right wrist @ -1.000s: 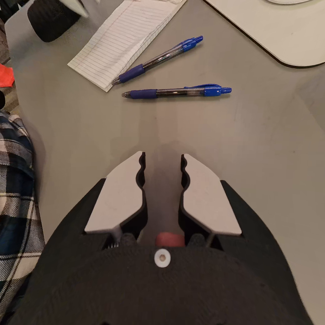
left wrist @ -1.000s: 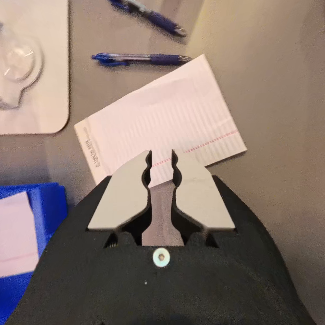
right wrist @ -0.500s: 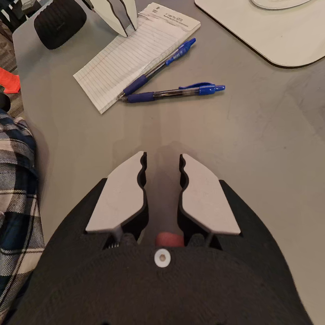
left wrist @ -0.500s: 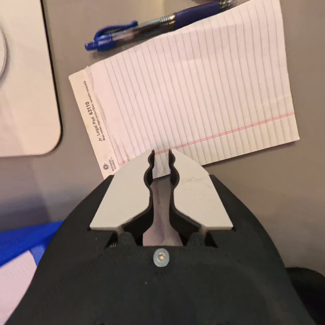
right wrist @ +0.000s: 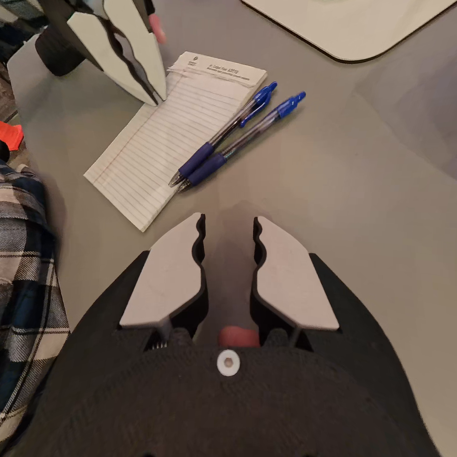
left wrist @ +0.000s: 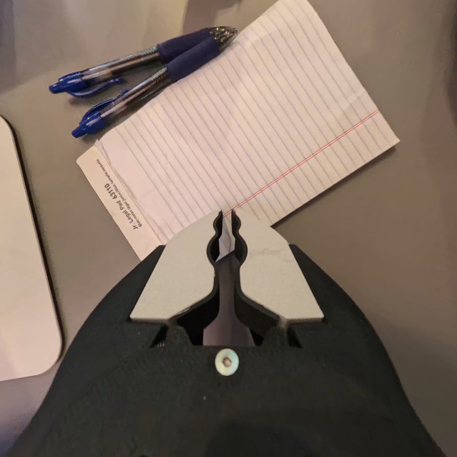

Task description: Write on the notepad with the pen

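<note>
The white lined paper notepad lies flat on the grey desk. The left tool, jaws nearly closed and gripping nothing, presses the notepad's edge, probably to steady it. Two blue-gripped clear pens lie along the notepad's opposite edge; the right tool waits open and empty nearby.
</note>
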`<state>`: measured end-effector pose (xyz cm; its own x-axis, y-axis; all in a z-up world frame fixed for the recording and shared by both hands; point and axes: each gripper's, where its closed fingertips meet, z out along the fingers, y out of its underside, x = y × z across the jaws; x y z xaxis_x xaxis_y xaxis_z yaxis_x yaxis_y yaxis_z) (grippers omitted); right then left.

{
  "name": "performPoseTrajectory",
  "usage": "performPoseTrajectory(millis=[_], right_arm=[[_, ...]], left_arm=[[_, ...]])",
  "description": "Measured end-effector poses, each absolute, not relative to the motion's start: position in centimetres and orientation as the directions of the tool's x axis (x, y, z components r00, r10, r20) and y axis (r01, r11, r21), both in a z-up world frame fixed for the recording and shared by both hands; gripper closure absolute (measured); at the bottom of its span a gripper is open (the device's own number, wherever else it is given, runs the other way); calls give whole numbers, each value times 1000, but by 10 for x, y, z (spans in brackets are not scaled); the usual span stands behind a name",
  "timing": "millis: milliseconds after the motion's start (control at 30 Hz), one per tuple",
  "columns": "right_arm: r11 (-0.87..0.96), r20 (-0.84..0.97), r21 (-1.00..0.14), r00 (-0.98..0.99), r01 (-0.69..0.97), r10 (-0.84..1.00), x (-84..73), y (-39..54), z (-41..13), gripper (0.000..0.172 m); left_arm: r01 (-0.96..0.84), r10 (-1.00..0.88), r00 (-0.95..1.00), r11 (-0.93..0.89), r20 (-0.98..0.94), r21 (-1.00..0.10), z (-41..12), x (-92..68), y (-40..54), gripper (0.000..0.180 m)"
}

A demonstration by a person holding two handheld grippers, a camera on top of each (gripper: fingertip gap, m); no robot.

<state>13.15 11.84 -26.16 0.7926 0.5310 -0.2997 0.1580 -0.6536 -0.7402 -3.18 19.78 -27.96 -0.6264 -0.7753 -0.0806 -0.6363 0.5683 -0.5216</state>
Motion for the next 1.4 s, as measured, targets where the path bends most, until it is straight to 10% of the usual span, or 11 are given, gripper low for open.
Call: performPoseTrajectory(millis=[467, 1033, 1400], right_arm=[[-743, -215, -649, 898, 163, 384, 115, 148, -269, 120], [-725, -120, -555, 823, 408, 555, 50, 158, -275, 157], [-700, -203, -488, 712, 522, 672, 63, 145, -271, 141]], left_arm=[[-718, -818, -575, 523, -32, -459, -275, -66, 194, 131], [-720, -813, -583, 517, -3, -463, -279, -75, 194, 129], [-739, -857, -516, 447, -3, -504, -279, -62, 171, 130]])
